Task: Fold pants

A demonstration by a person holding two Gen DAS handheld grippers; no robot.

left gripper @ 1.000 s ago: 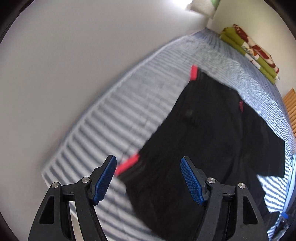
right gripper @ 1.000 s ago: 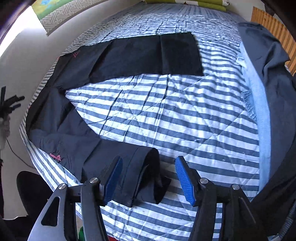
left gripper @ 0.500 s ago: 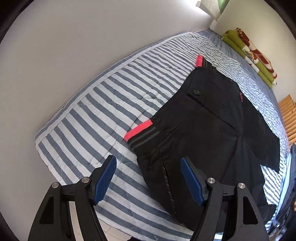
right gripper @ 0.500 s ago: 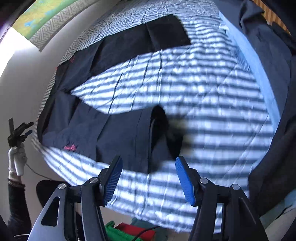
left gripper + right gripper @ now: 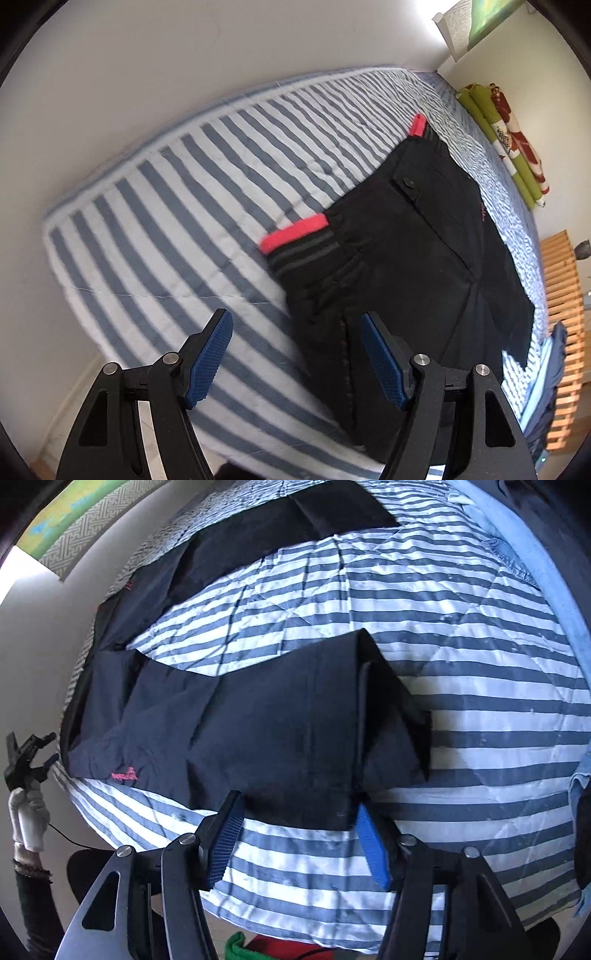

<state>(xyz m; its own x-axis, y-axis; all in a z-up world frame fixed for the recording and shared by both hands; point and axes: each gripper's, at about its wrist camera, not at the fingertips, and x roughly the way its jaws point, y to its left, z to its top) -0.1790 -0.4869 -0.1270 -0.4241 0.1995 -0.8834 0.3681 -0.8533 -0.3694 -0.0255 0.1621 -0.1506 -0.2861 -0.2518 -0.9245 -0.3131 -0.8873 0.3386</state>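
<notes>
Pants [image 5: 413, 258], dark with a pink-edged waistband [image 5: 293, 233], lie flat on the striped quilt [image 5: 177, 206], long axis running from the waistband near the quilt's wall-side corner out to two spread legs. Left gripper [image 5: 297, 354] hovers wide apart over the waist side seam, gripping nothing. Right gripper [image 5: 299, 834] is closing around the near leg's folded-back cuff [image 5: 384, 716] edge; pads not pressing.

The pants [image 5: 258, 720] lie spread on the bed [image 5: 461, 646], legs apart, waistband [image 5: 295, 236] toward the wall-side edge. Pillows [image 5: 509, 144] sit at the bed's far end. Other garments [image 5: 546, 572] lie along the opposite edge.
</notes>
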